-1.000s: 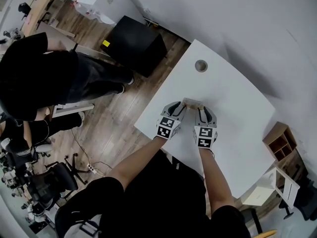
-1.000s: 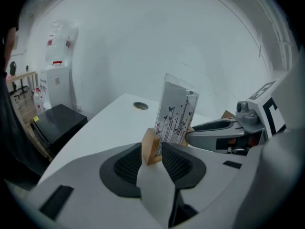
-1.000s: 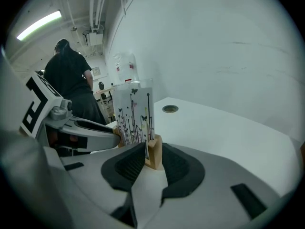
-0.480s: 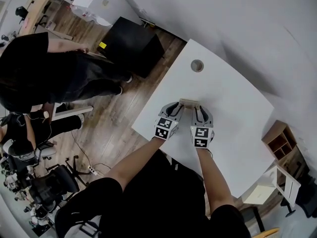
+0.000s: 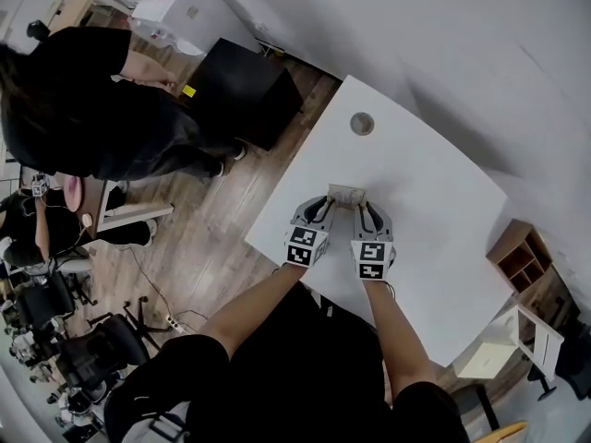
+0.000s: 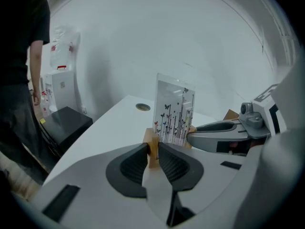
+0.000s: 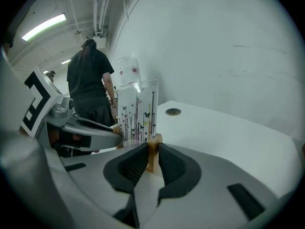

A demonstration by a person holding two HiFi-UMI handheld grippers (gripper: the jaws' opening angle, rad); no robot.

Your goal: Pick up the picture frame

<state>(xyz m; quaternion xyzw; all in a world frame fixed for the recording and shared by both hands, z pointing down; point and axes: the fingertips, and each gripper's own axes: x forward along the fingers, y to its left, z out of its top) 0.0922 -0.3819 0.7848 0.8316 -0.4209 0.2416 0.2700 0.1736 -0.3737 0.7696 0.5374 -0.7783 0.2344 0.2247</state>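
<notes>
Head view first: I've got the picture frame (image 5: 346, 195) standing upright on the white table (image 5: 443, 183), near the edge closest to me, with the round cable hole (image 5: 362, 124) well beyond it; the left gripper (image 5: 324, 205) is at the frame's left end and the right gripper (image 5: 367, 209) at its right end, both angled down at it; off the table's far-left corner sits a black cabinet (image 5: 242, 90), and a person (image 5: 83, 109) in dark clothes stands on the wooden floor beside it.

Left gripper view: the left gripper (image 6: 152, 149) has its jaws closing on the frame's wooden base (image 6: 152, 147); the block is squarely between the pads, and both look to be against it; the clear panel of the frame (image 6: 175, 111), printed with stems and butterflies, rises upright just behind; the right gripper (image 6: 221, 135) reaches in from the right at the other end of the base.

Right gripper view: the right gripper (image 7: 152, 155) is clamped on the base (image 7: 153, 151) at its own end, pads tight on either side of the wood; the panel (image 7: 137, 111) stands up to the left of it; the left gripper (image 7: 88, 128) shows beyond, and the person (image 7: 90, 82) stands behind.
</notes>
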